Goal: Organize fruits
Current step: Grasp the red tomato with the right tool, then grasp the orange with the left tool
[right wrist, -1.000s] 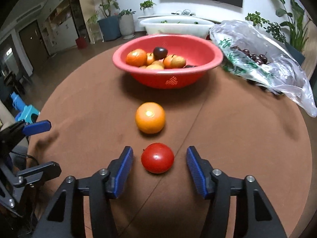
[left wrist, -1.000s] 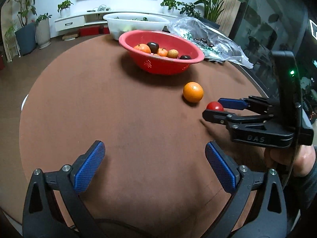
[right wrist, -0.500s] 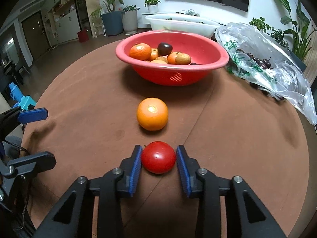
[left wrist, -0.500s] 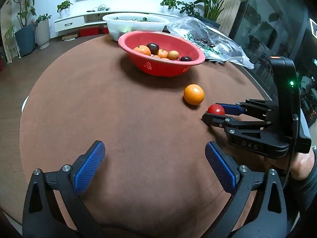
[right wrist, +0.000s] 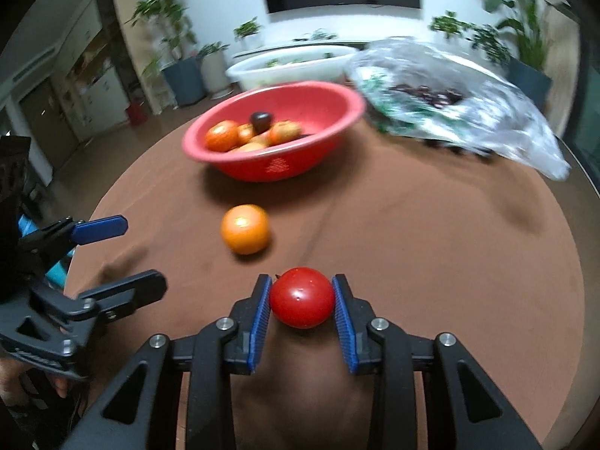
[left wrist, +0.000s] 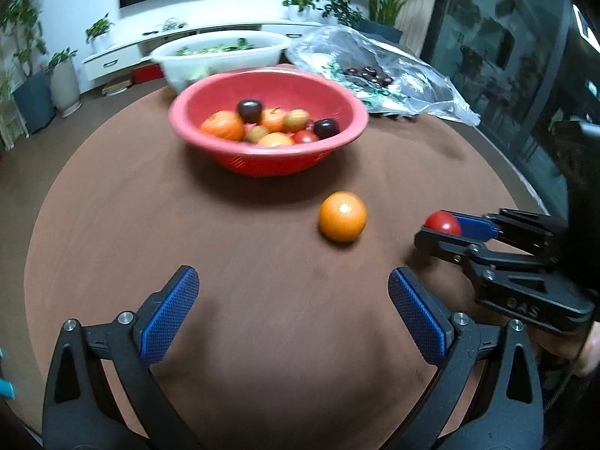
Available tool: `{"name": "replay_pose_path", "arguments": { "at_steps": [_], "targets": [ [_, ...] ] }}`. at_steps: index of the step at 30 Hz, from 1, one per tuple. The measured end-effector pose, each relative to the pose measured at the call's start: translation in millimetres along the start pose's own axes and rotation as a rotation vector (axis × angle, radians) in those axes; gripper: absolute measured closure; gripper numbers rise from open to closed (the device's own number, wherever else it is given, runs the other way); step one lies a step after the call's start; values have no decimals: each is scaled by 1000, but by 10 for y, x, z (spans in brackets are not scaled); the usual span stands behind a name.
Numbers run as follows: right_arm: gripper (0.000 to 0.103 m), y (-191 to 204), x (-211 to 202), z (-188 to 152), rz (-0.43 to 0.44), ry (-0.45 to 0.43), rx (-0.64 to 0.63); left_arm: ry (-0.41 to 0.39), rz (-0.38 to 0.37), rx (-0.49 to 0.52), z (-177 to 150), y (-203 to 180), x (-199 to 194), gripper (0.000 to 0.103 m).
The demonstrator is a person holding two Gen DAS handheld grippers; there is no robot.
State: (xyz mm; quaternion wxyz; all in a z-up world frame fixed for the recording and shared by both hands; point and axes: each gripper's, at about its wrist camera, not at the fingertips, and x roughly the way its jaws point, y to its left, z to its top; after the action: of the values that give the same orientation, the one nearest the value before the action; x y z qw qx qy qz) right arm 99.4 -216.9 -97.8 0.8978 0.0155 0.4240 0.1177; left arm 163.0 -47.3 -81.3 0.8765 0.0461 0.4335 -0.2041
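My right gripper is shut on a red tomato, held a little above the brown table; it also shows in the left wrist view. An orange lies on the table just beyond it, also in the left wrist view. A red bowl with several fruits stands farther back, also in the left wrist view. My left gripper is open and empty, low over the table's near side, left of the orange.
A white basin with greens stands behind the bowl. A clear plastic bag with dark fruits lies at the back right. The round table's edge curves close on the left. Potted plants and a TV stand lie beyond.
My right gripper closed on the tomato and lifted it slightly. Both grippers moved forward and up, toward the bowl.
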Motion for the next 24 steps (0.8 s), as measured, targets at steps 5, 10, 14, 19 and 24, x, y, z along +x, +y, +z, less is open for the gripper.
{"name": "replay_pose_path", "arguments": {
  "at_steps": [5, 10, 14, 19, 24],
  "targets": [
    [67, -108, -34, 4, -9, -19, 26, 39, 26, 43, 225, -169, 335, 1],
    [67, -159, -40, -24, -11, -26, 27, 57, 44, 39, 372, -186, 571, 1],
    [67, -180, -28, -34, -9, -24, 33, 69, 50, 48, 371, -173, 656, 1],
    [67, -153, -15, -38, -6, -23, 23, 90, 30, 64, 358, -242, 766, 21],
    [67, -144, -15, -44, -6, -23, 23, 82, 31, 76, 374, -290, 802, 38]
  ]
}}
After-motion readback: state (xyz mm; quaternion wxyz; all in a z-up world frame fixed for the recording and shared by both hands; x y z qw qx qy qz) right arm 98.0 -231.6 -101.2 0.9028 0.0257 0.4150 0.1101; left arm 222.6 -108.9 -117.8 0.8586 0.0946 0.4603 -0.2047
